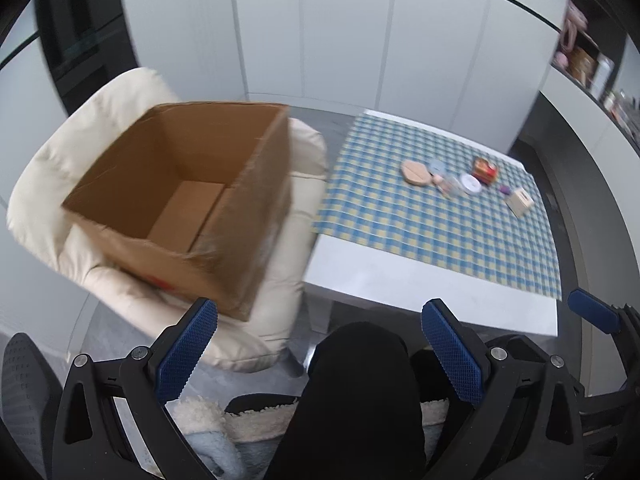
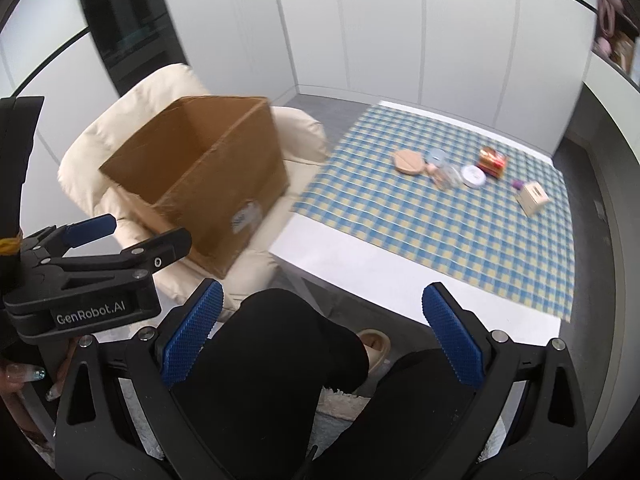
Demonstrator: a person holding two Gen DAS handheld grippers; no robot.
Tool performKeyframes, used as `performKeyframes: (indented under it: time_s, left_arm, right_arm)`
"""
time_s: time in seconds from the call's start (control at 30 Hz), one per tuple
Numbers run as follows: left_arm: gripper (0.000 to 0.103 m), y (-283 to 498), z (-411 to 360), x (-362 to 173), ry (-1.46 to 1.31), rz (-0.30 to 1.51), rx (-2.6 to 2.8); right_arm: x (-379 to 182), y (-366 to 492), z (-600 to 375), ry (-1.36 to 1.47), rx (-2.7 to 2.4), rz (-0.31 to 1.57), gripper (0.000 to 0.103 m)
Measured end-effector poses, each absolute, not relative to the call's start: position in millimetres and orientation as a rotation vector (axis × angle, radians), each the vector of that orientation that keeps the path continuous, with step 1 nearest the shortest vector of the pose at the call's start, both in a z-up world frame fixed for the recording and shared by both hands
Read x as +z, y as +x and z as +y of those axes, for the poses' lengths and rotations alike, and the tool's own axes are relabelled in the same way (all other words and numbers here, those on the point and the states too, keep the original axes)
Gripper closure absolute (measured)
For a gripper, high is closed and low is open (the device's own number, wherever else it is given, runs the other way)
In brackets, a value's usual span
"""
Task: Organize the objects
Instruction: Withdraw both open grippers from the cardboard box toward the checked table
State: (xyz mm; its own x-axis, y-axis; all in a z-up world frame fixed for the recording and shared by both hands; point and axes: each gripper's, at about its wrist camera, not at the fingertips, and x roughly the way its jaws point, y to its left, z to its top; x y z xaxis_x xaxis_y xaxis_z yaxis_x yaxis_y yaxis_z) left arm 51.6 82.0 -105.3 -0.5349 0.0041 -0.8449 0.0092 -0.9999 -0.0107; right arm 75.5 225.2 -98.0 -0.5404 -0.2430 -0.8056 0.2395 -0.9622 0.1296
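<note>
Both the left gripper and right gripper hang wide open, holding nothing. The cardboard box sits on a cream chair ahead-left of the jaws, while the small objects sit clustered on the checkered table, ahead-right.

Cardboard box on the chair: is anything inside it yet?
No, the cardboard box shows only its bare bottom; the small items sit on the checked tablecloth.

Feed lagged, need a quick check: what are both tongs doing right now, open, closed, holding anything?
Left tongs: open, holding nothing, above the person's lap.
Right tongs: open, holding nothing, short of the table.
</note>
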Motion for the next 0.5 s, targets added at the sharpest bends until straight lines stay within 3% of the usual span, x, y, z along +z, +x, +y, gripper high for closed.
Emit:
performKeyframes:
  time_s: [0.5]
  left_arm:
    - [0.001,30.4,161.0,-119.2,1.627,-0.094,-2.861]
  right_arm:
    - [-118.6,80.5,308.9,1.483,-2.672,-0.174,0.002]
